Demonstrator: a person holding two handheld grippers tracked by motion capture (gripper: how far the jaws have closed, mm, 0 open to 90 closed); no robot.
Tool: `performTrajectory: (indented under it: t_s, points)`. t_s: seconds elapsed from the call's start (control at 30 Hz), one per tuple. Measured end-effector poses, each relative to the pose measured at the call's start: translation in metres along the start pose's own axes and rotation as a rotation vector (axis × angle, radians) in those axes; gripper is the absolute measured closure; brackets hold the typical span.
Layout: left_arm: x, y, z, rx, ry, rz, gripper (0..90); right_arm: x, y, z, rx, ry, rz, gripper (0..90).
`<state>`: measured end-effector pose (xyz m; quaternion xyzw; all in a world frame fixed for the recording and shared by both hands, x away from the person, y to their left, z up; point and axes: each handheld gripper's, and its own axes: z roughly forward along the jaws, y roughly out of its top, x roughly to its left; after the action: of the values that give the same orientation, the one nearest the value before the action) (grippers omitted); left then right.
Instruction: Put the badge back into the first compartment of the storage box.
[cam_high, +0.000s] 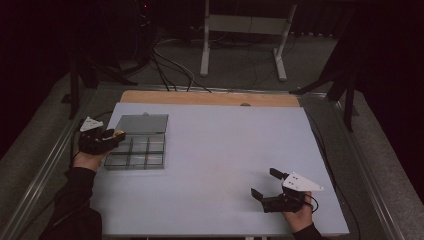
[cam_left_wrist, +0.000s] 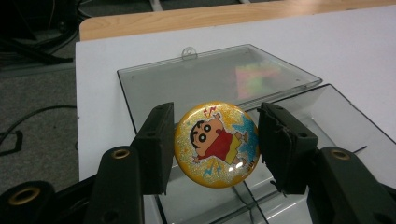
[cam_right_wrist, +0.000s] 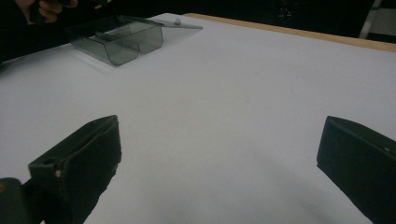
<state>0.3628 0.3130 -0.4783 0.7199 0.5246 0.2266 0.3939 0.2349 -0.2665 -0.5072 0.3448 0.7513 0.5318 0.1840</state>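
Left gripper (cam_left_wrist: 215, 144) — jaws clamped on the edges of a round badge (cam_left_wrist: 216, 144), held over the left edge of the open box (cam_high: 136, 150) near the table's (cam_high: 215, 165) left edge. Right gripper (cam_high: 265, 187) — jaws wide, nothing between them, near the front right corner.

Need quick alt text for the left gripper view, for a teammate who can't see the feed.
The left gripper holds a round yellow cartoon badge upright between its two black jaws, above a clear smoky plastic compartment box. The box's lid lies folded open behind it on the white table, whose far edge shows a wooden strip.
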Motion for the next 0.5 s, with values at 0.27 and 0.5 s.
performTrajectory:
  t_s: [0.27, 0.5]
  points:
    - [0.0013, -0.0045, 0.0058, 0.034, 0.028, -0.001, 48.4, 0.0000, -0.0001, -0.0001, 0.003, 0.002, 0.002, 0.0]
    - [-0.0005, -0.0063, 0.0103, 0.057, 0.039, 0.003, 48.4, 0.0001, -0.0001, -0.0001, 0.002, 0.003, 0.003, 0.0]
